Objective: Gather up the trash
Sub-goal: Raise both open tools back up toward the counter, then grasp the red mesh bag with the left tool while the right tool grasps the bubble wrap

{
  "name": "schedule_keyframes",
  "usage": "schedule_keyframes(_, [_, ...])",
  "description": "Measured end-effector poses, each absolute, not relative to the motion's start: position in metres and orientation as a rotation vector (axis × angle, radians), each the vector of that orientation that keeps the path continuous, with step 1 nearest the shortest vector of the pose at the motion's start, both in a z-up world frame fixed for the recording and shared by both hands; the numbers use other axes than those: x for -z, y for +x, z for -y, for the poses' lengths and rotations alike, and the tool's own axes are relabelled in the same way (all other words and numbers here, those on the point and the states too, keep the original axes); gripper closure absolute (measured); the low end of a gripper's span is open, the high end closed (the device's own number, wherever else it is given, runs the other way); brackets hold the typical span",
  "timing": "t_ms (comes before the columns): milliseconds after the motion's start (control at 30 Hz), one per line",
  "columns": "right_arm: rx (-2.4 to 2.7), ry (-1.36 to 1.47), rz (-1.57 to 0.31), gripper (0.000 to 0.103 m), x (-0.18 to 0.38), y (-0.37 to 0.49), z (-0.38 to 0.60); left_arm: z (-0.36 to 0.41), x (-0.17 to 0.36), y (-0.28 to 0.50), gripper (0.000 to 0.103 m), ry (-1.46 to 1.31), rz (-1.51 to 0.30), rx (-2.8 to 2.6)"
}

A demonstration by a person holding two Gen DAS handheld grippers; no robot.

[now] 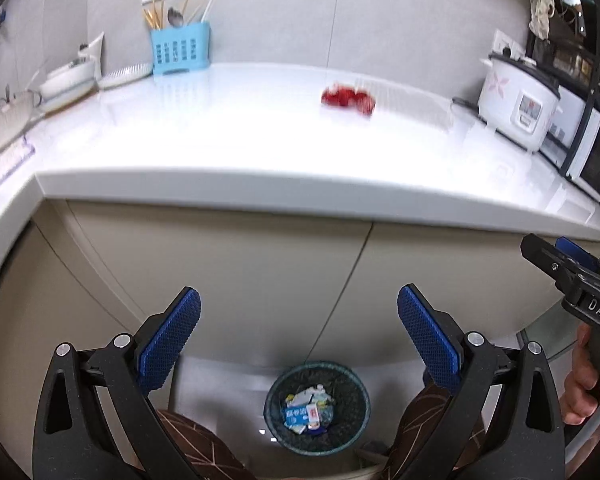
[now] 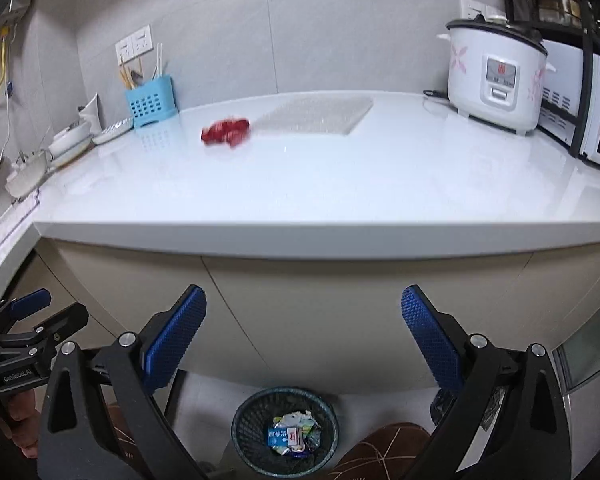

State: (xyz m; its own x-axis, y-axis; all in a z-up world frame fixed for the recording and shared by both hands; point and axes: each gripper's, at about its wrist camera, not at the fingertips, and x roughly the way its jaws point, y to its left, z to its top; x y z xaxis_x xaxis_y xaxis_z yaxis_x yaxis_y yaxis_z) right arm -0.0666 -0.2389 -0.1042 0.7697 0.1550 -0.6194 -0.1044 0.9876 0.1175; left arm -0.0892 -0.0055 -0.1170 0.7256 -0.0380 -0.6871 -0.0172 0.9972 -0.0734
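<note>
The glossy white counter (image 2: 340,184) carries one piece of trash: a crumpled red wrapper (image 2: 225,132), lying far back, its long axis roughly left to right, just beside a clear bubble-textured mat (image 2: 320,114). It lies ahead and left of the right gripper (image 2: 303,334) and ahead and slightly right of the left gripper (image 1: 299,336), whichever is nearer cannot be judged. Both jaws are spread wide and empty. Below, a dark mesh wastebasket (image 1: 356,420) holds a blue carton with unreadable print. "DAS" and "GenRobotAI" are read on the gripper bodies.
</note>
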Motion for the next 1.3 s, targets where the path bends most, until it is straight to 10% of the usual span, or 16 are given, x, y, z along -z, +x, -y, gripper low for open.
schedule_keyframes(533, [-0.085, 0.086, -0.69, 0.009, 0.037, 0.009, 0.249, 0.023, 0.028, -0.026, 0.006, -0.04, -0.696, 0.029])
schedule_keyframes(1300, [-0.028, 0.141, -0.922, 0.009, 0.069, 0.22, 0.267, 0.042, 0.047, 0.169, 0.006, 0.017, -0.787, 0.064])
